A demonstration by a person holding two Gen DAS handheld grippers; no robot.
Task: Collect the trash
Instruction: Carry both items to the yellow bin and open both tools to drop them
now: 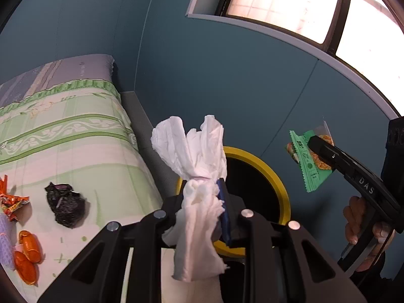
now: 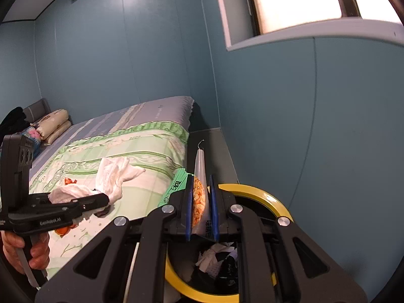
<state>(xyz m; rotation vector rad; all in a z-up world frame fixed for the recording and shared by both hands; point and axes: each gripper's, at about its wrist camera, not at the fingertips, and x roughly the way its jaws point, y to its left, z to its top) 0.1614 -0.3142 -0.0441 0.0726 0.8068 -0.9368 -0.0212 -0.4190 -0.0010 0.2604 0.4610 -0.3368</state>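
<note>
1. While both grippers are loaded, the left gripper is clamped on a crumpled white tissue, its pads pinching the wad at a narrow waist so that loose paper fans out above and a tail hangs below.
2. Clamped likewise, the right gripper holds a green snack wrapper, taken through its flat middle, with the clear sealed end standing up past the fingertips.
3. Both pieces hang over or just beside the yellow-rimmed bin, which stands on the floor by the bed's foot corner, near the wall; tissue and dark scraps already lie inside it.
4. I judge the tissue almost weightless, soft and easily torn. A pinch at its bunched middle suits it; a grip on a loose edge might rip it or let it slip.
5. The wrapper looks light, thin and slick, stiff only along its crimped seams. Flat across the body is a sound hold, though it may cling to a pad when released.
6. Left on the bed, near its foot edge, are a black crumpled bag, orange wrappers and a red-orange packet. All look light and crushable, best taken at their bulkiest folds.
</note>
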